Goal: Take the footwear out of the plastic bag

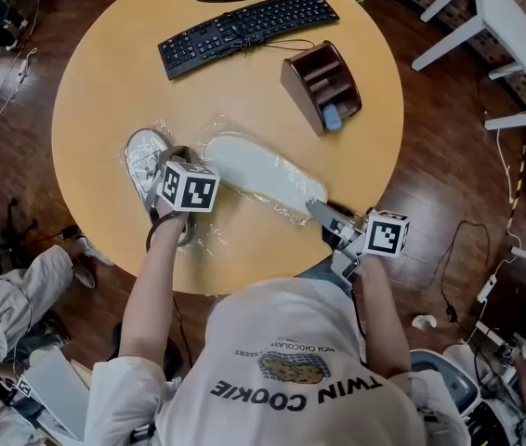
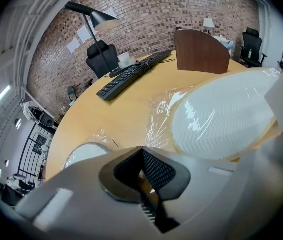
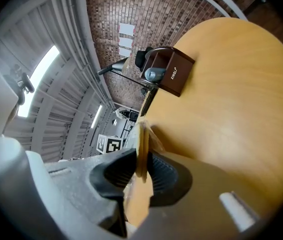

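Step in hand: bag gripped at both ends, footwear not yet out. White sole-up shoe (image 1: 258, 170) lying inside the crinkled clear plastic bag (image 1: 205, 136) in the middle of the round pale-wood table (image 1: 105, 91). Second white shoe (image 1: 144, 161), grey inside, just beside it at the left end with film around it too; in or out of the bag not clear. Right hand-held gripper (image 3: 141, 169) clenched on a thin fold of the film at the sole-up shoe's right end. Left hand-held gripper (image 2: 149, 184) clenched as well, a glinting sliver between the pads, probably film near the second shoe. Next move, by judgement: pin one end and draw the film off along the sole, or tip the shoe toward the bag's mouth. Calls for a steady pull, as thin film may stretch or slip from the pads. Black keyboard (image 1: 244, 28) and brown wooden organiser (image 1: 321, 84) well apart, no obstruction.
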`<state>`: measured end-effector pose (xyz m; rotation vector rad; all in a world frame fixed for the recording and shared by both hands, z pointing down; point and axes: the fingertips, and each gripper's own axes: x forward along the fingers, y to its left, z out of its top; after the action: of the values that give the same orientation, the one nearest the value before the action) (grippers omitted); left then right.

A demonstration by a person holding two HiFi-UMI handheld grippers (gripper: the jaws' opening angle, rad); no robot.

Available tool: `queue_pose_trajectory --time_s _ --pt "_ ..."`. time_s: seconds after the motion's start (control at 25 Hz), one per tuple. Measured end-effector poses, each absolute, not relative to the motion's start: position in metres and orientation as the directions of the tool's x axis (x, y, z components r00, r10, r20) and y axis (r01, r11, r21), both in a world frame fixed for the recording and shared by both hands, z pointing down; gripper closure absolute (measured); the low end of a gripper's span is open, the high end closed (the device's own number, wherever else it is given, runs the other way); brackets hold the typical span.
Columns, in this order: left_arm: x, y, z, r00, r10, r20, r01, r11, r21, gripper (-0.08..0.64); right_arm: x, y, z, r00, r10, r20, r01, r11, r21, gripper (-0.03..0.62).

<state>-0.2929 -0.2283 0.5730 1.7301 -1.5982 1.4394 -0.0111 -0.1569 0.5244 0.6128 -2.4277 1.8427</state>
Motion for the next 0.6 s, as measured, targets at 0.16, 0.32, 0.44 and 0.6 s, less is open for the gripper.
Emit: queue_pose_trajectory --time_s 0.16,0.32,0.44,0.6 --pt "-0.287 -0.230 0.571 -0.173 -0.509 0.843 -0.888 -0.289 -0.357 0.558 0.002 -0.149 0.526 -0.914 -0.313 0.259 -0.331 0.204 -0.921 0.520" --pt "-0.281 -0.233 0.572 -0.176 -0.510 0.842 -0.887 -0.288 -0.360 0.558 0.013 -0.146 0.525 -0.911 -0.327 0.252 -0.327 0.199 -0.924 0.520" --pt "-0.286 -0.233 0.574 -0.178 -0.514 0.839 -0.887 -0.285 -0.363 0.558 0.025 -0.146 0.528 -0.895 -0.358 0.265 -0.347 0.188 -0.919 0.520" --pt "-0.292 -0.231 0.577 -0.176 -0.515 0.839 -0.882 -0.295 -0.367 0.557 0.042 -0.152 0.523 -0.886 -0.395 0.244 -0.340 0.195 -0.920 0.522"
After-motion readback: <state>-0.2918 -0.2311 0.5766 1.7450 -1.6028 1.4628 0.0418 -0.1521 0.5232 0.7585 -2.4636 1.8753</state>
